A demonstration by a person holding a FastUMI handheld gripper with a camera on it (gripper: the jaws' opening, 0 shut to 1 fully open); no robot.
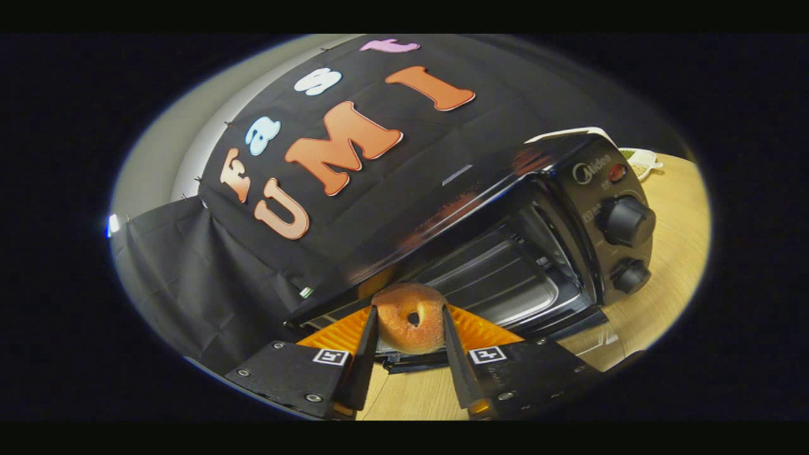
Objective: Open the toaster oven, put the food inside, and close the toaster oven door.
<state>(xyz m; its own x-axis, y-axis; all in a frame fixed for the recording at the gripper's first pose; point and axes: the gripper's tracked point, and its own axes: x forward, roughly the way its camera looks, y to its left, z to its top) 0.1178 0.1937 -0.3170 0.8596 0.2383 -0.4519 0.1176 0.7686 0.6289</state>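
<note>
Holding: we are clamping the bagel (411, 319) between both jaws of the gripper (409, 338), narrowly parted.
Oven: toaster oven (537, 240) is standing open just ahead, on the table (670, 265).
Risk: bagel may be clipping the door sill if we are entering low.

I am seeing warm, even light falling from above; the glossy black toaster oven (505, 215) is throwing orange reflections along its top. The pale wooden tabletop (670, 253) is glowing bright. Fisheye bending is curving everything near the rim, where edges are going soft and dim.
</note>
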